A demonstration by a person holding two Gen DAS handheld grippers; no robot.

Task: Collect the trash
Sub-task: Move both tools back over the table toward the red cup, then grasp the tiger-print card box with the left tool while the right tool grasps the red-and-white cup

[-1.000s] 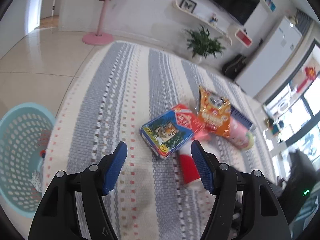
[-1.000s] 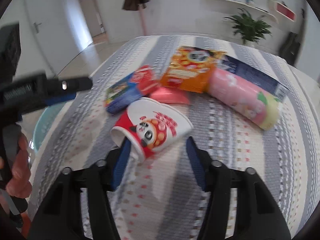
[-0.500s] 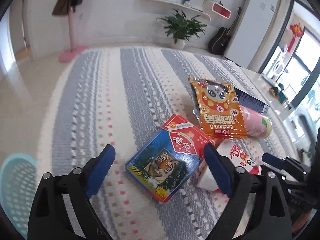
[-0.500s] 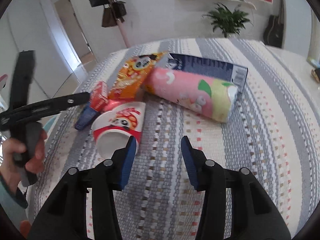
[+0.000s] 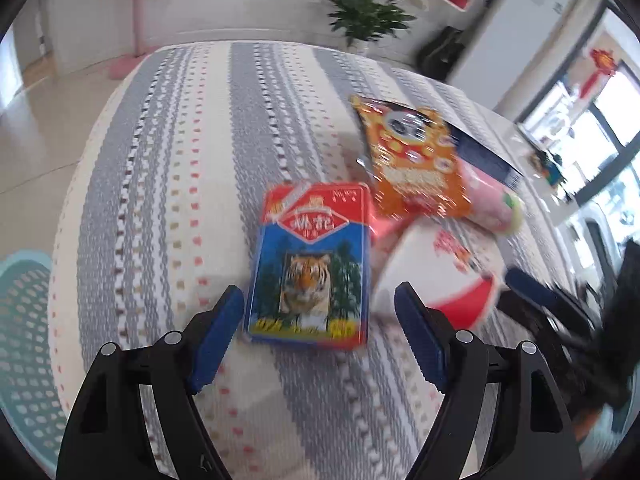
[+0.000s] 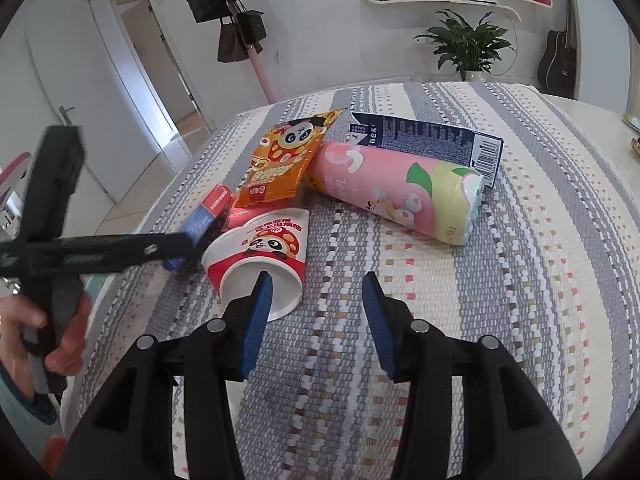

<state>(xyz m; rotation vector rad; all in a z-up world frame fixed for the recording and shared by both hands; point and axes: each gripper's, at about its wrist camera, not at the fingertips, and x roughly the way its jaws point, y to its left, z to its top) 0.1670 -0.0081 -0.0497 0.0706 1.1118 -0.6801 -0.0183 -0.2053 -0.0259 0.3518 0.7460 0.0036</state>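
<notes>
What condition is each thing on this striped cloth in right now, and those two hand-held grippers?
Left hand-held gripper: open, empty, around the tiger box's near end.
Right hand-held gripper: open, empty.
Tiger box: lying flat.
Paper cup: tipped on its side.
Orange snack bag: lying flat.
Pink tube: on its side.
Blue carton: flattened.

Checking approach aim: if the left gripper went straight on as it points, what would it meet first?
Likely the flat blue-and-red tiger-print box, lying between the open left gripper's fingers; depth is uncertain.
</notes>
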